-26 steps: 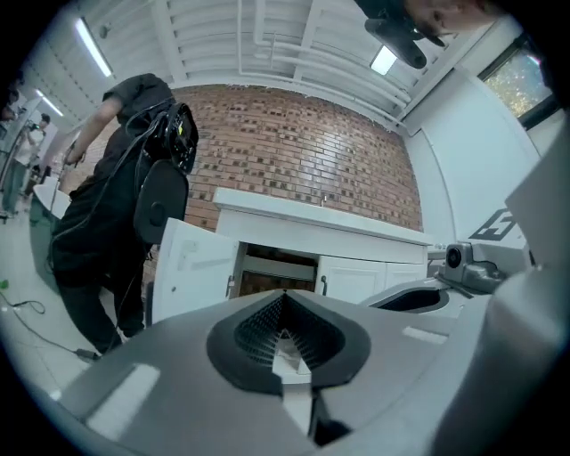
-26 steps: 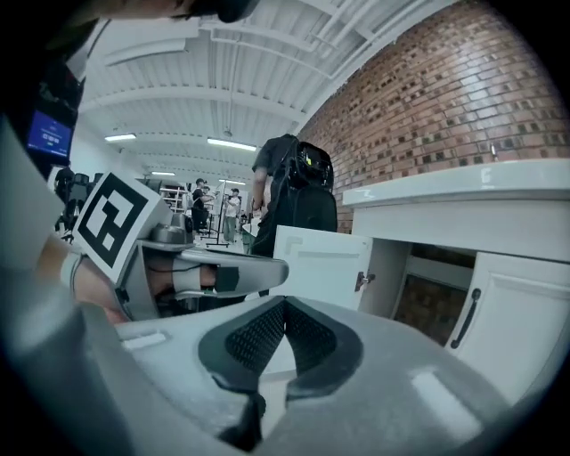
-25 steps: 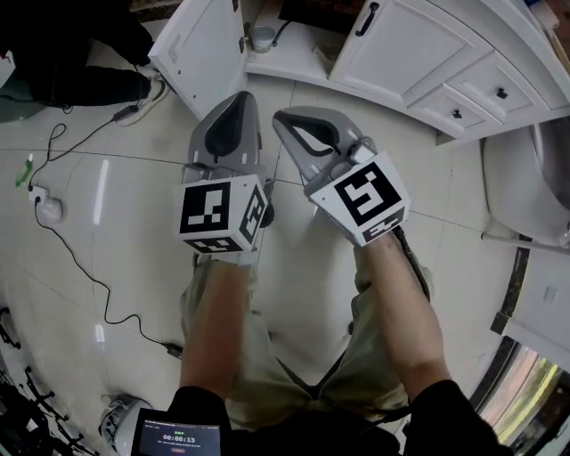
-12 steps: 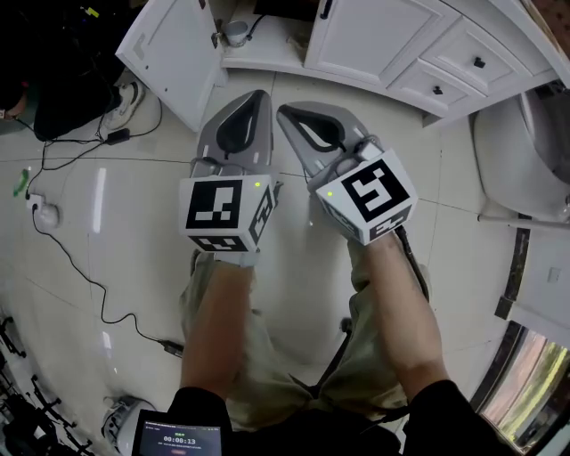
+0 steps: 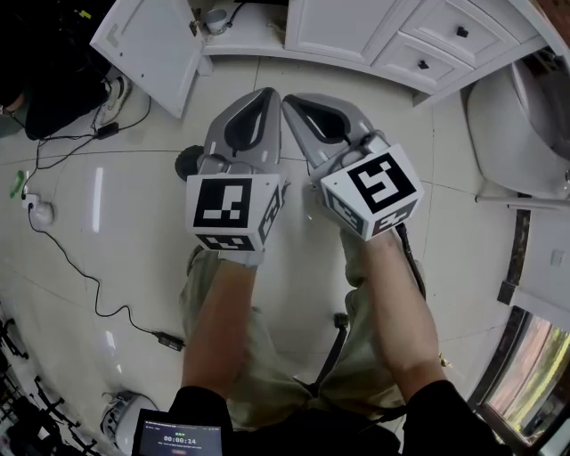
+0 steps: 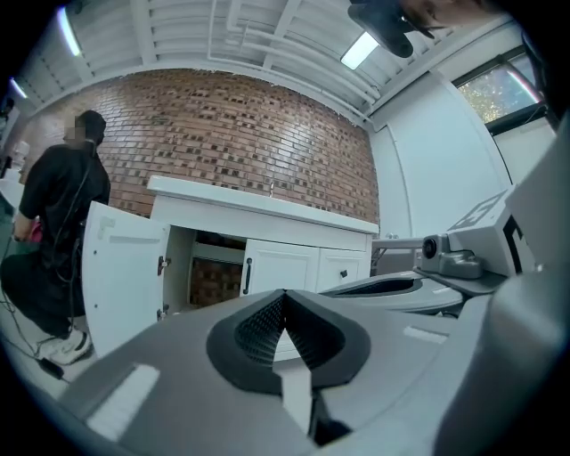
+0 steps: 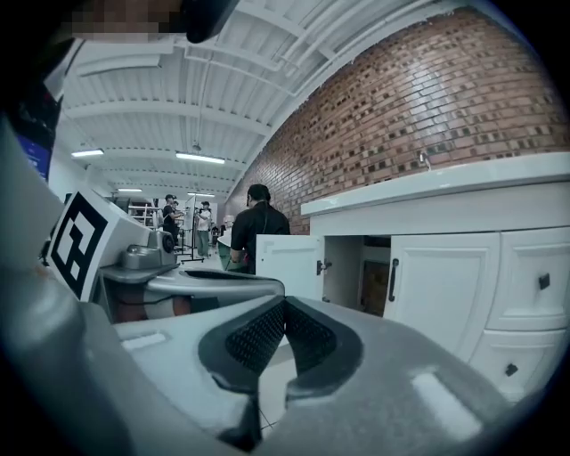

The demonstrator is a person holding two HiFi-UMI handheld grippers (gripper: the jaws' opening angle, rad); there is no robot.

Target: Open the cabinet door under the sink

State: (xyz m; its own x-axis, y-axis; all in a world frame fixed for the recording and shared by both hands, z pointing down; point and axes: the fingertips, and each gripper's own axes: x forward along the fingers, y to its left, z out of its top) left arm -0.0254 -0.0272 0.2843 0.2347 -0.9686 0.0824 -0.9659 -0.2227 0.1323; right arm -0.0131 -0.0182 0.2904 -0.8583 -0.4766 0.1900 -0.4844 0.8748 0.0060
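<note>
The white cabinet under the sink stands ahead of me. Its left door (image 5: 147, 44) is swung wide open (image 6: 120, 276) (image 7: 289, 263), baring a dark inside with pipework (image 5: 214, 18). The neighbouring door (image 6: 280, 267) (image 7: 445, 285) with a black handle is closed. My left gripper (image 5: 265, 93) and right gripper (image 5: 289, 100) hang side by side over the floor tiles, a short way back from the cabinet. Both are shut with nothing between the jaws (image 6: 283, 298) (image 7: 283, 307). Neither touches the cabinet.
Two small drawers (image 5: 441, 44) with black knobs sit right of the doors. A toilet (image 5: 521, 134) stands at the right. A black cable (image 5: 71, 249) and a white plug (image 5: 40, 212) lie on the floor at left. A person in black (image 6: 58, 232) stands beside the open door.
Both grippers have drawn back from the cabinet, which has slid toward the top of the head view. The jaws stayed shut and the door stayed open.
</note>
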